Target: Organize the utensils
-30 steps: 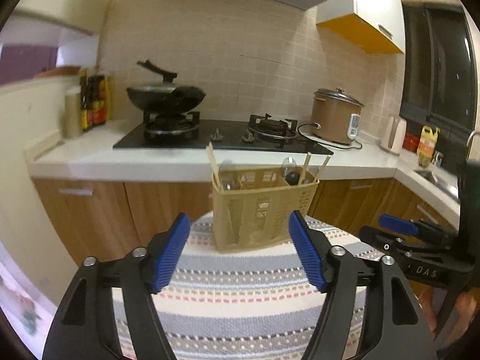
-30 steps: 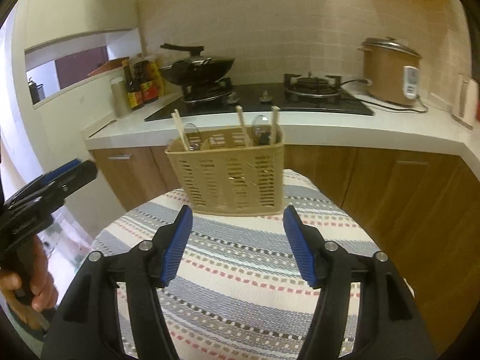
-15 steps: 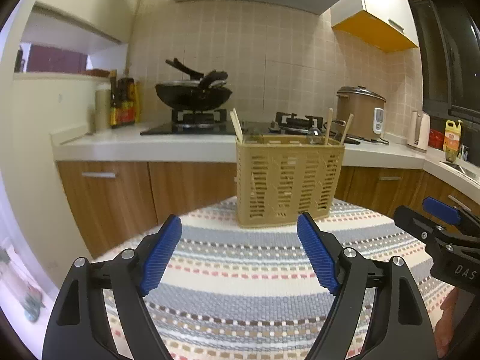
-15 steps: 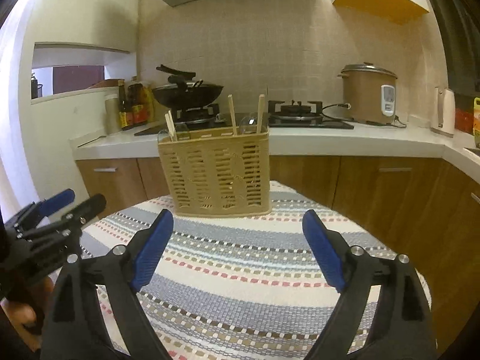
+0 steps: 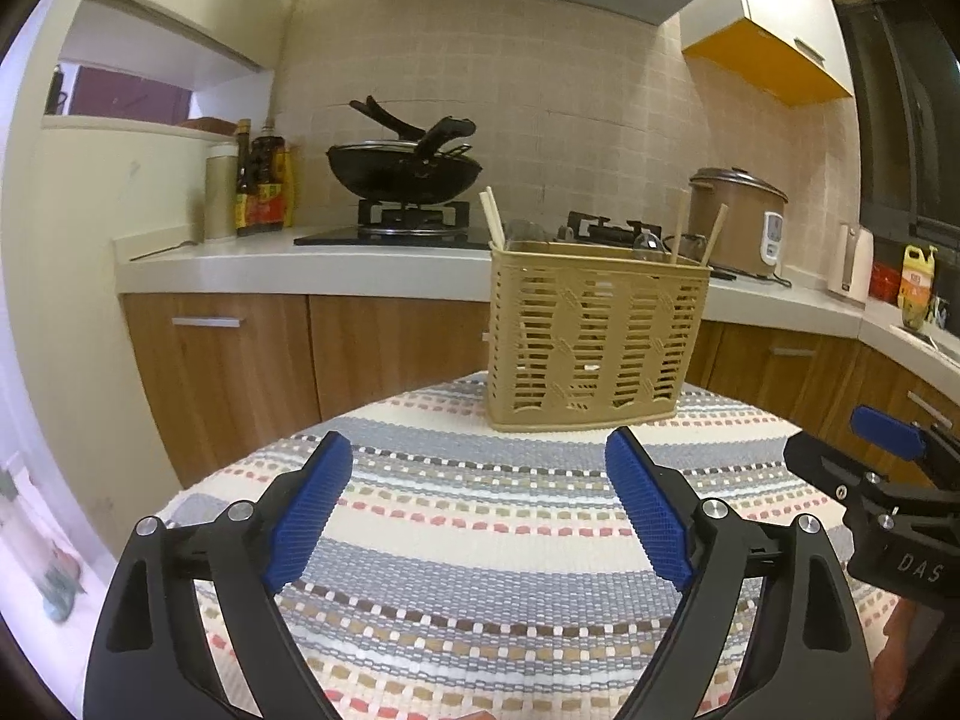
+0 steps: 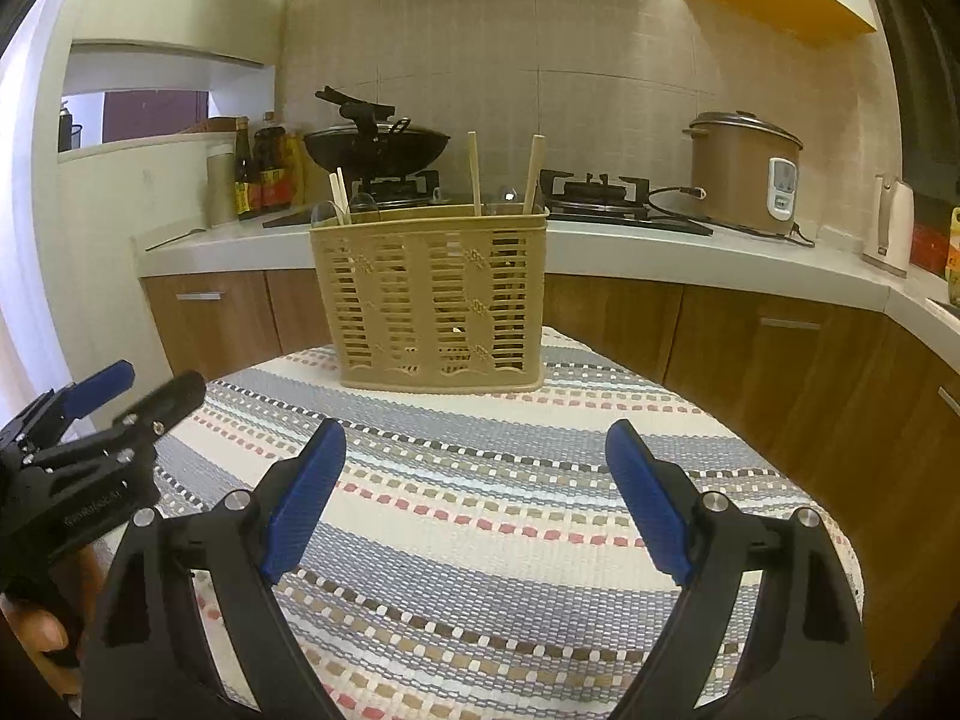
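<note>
tan slotted utensil basket (image 5: 597, 339), upright at the far edge of the striped cloth (image 5: 480, 540) on a round counter; wooden chopsticks (image 5: 494, 217) and clear spoon bowls (image 6: 360, 204) rise above its rim, apparently in separate compartments. left claw (image 5: 480, 516) and right claw (image 6: 474, 498) hover low over the cloth, well short of the basket, each spread wide and holding nothing. no loose utensils show, so sorting looks near complete; any further pick should approach from above and grip one stem only, to avoid tipping the light basket.
</note>
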A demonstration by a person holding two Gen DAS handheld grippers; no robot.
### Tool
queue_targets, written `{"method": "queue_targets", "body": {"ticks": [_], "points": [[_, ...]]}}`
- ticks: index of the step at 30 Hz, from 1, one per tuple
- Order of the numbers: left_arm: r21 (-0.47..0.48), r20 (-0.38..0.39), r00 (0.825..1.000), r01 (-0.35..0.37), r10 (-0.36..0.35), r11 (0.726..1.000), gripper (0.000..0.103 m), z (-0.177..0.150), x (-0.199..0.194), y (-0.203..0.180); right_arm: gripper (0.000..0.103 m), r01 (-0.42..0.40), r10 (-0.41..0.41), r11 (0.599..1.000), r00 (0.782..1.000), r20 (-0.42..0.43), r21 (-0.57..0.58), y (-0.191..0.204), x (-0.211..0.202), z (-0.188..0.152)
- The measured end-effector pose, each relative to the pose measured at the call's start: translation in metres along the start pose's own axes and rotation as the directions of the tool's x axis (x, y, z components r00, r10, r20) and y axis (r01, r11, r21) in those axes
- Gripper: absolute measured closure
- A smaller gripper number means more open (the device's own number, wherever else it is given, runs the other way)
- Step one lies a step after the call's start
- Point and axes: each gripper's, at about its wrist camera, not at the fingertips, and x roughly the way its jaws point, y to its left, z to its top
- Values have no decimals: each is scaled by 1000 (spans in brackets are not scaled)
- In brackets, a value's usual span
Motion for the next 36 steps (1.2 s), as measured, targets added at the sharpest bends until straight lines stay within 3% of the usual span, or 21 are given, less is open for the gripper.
{"method": "queue_targets", "body": {"ticks": [8,36], "points": [[48,50,998,-27,24,998,11,-2,-9,-9,14,24,-24,1000,1000,19,-1,1,-3,0],[56,115,992,-50,43,997,8,1,-23,-8,12,44,-45,998,999,30,37,-9,-3,1]]}}
